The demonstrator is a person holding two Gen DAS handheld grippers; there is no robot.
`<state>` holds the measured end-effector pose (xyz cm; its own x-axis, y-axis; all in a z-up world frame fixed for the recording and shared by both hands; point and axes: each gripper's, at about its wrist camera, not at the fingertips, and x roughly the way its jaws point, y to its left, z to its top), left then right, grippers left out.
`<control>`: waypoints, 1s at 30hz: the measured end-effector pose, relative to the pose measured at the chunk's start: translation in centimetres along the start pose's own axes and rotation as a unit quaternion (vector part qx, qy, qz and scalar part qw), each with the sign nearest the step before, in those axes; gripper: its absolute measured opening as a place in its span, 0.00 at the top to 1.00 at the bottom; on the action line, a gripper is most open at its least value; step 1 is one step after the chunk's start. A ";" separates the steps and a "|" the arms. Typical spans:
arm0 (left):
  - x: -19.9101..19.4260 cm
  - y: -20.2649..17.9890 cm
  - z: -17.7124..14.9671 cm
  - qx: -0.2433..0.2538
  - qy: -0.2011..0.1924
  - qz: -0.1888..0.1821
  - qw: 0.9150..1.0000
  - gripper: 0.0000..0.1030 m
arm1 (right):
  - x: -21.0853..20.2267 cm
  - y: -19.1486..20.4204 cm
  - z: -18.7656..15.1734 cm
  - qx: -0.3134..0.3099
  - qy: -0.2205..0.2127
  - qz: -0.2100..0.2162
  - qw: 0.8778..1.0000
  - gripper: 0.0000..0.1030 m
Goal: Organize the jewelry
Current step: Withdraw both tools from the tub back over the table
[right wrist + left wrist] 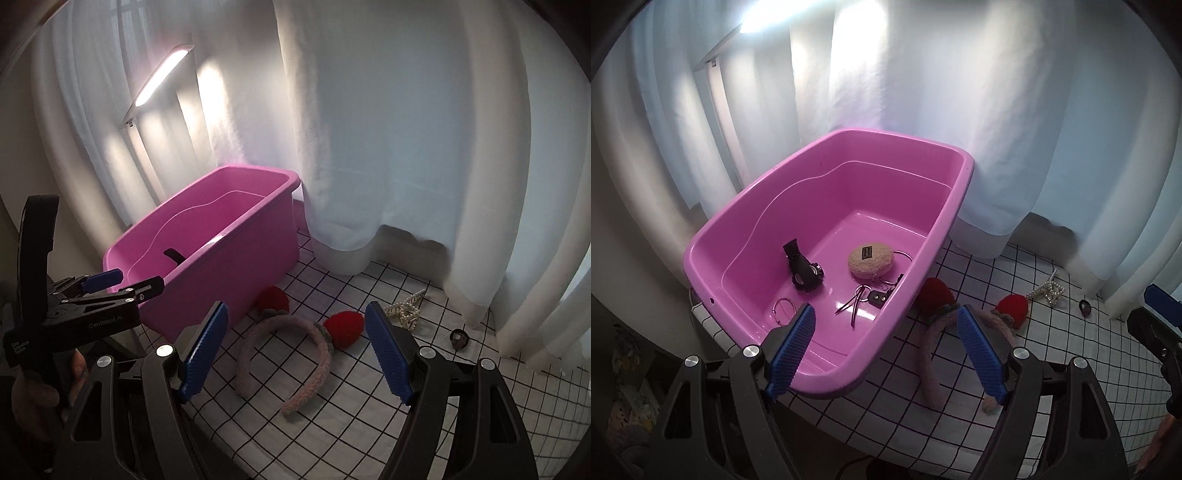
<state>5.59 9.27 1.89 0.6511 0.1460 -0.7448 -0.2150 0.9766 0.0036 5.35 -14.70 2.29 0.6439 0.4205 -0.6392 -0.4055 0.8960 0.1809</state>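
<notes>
Nearest the lens: left tool [886, 321], ribbed blue pads spread wide, nothing between them, poised over the near right rim of the pink tub [945, 240]. Right tool [297, 317] likewise released and empty, hanging above the headband [317, 347].

Glossy moulded plastic tub, rounded corners, stepped inner wall, set at the left far side of the counter [1052, 350], near left corner out past the counter's edge. Inside on the floor: black strap-like piece with a buckle [803, 269], round fuzzy beige puff with a dark label [871, 260], thin metal ring [783, 306], small black fob on a ball chain with thin loops [877, 297]. Much bare tub floor toward the far end.

White cloth with a thin black grid over the counter. Just right of the tub wall: fuzzy pink headband, curved, with two red pompom ears [343, 326], one ear touching or nearly touching the tub. Farther right, well apart: pearly claw clip [404, 310], then a small dark ring-like piece [459, 338] close to the curtain. Open cloth toward the near edge.

Pleated white curtain [960, 110] right behind, hem draped onto the counter. Lit bar lamp [162, 74] at far left.
</notes>
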 end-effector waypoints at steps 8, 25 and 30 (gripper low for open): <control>-1.6 -5.6 -3.7 0.013 0.008 -0.011 1.000 0.25 | -6.2 -7.9 -6.7 0.047 -0.013 -0.055 0.997 0.29; -4.9 -14.4 -10.7 0.017 0.026 -0.007 1.000 0.25 | -11.2 -15.2 -14.2 0.048 -0.004 -0.067 0.997 0.29; -4.5 -14.7 -12.3 0.012 0.035 0.004 0.999 0.24 | -10.6 -16.0 -15.1 0.046 -0.002 -0.059 0.997 0.29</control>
<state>-3.12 -7.70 -2.98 0.5971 0.1431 -0.7893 -0.2019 0.9791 0.0248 -4.78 -35.68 -5.13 0.6869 0.3114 -0.6567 -0.2648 0.9487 0.1729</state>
